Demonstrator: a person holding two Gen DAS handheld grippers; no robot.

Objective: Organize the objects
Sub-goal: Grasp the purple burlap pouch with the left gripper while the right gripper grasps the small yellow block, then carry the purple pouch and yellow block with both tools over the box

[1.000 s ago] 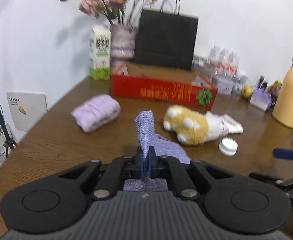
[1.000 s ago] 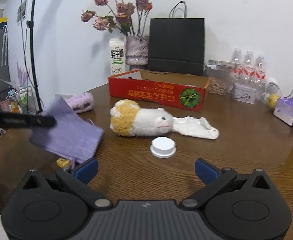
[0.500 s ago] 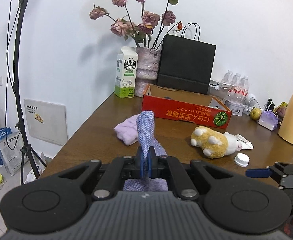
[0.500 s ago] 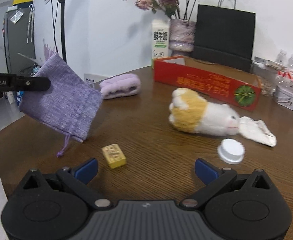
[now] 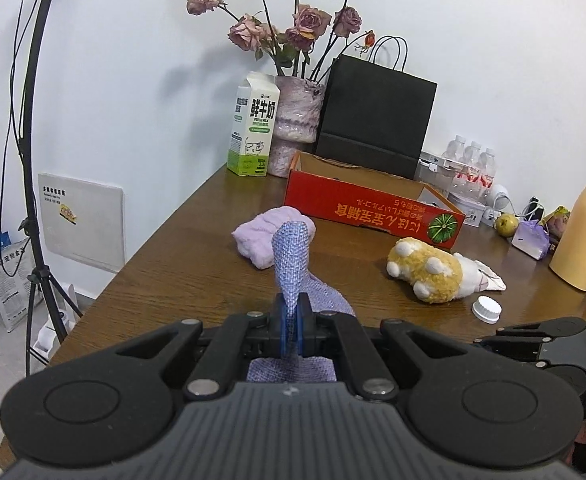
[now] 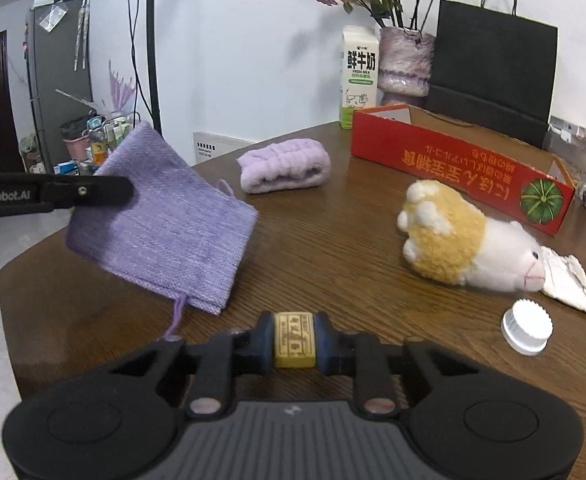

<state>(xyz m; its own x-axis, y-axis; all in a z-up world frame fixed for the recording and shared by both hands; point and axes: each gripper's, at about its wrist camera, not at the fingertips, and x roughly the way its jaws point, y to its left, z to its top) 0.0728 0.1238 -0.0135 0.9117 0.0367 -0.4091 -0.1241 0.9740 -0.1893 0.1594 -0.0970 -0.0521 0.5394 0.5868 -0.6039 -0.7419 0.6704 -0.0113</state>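
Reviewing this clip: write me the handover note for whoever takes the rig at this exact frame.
Left tool: shut on the purple cloth pouch, held up above the table.
Right tool: shut on the small gold block, low over the near table edge.
On the table: rolled lilac towel, plush toy, white cap, white cloth beside the toy. The red box stands behind them.
Done: pouch and block both gripped.
Left: probably put the block in the pouch, then tidy the loose things, likely into the box.
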